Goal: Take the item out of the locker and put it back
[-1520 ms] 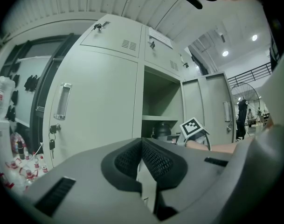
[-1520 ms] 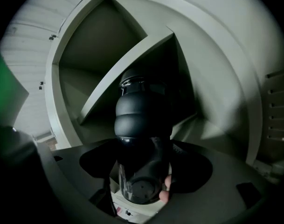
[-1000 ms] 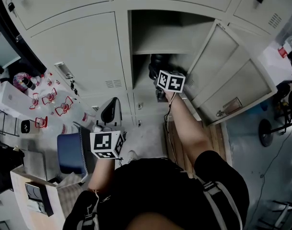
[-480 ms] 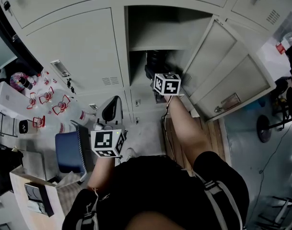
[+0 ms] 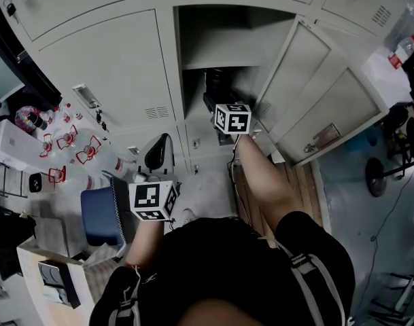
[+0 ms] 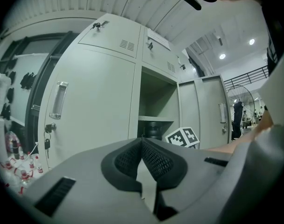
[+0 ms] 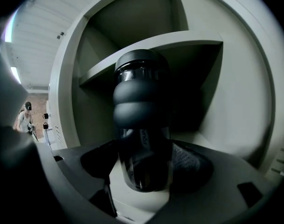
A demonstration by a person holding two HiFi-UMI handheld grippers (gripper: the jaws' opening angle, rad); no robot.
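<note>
Holding the dark bottle (image 7: 141, 111) in the right gripper (image 7: 142, 171), pads wide apart and pressing its sides, just inside the open locker (image 5: 171, 66) under the shelf (image 7: 193, 43), and holding the left gripper (image 6: 142, 155) pinched together, empty, well apart. Possibly risking a slip or a knock on the shelf, gripping so low on a tall body. Failing to make out whether its base is touching the locker floor.

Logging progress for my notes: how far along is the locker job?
Done: the locker door stands open. In hand: the right gripper is clamped on the black bottle at the compartment under the shelf; the left gripper is shut, empty. Left: releasing the bottle inside; whether it is coming out or going back is unclear.
</note>
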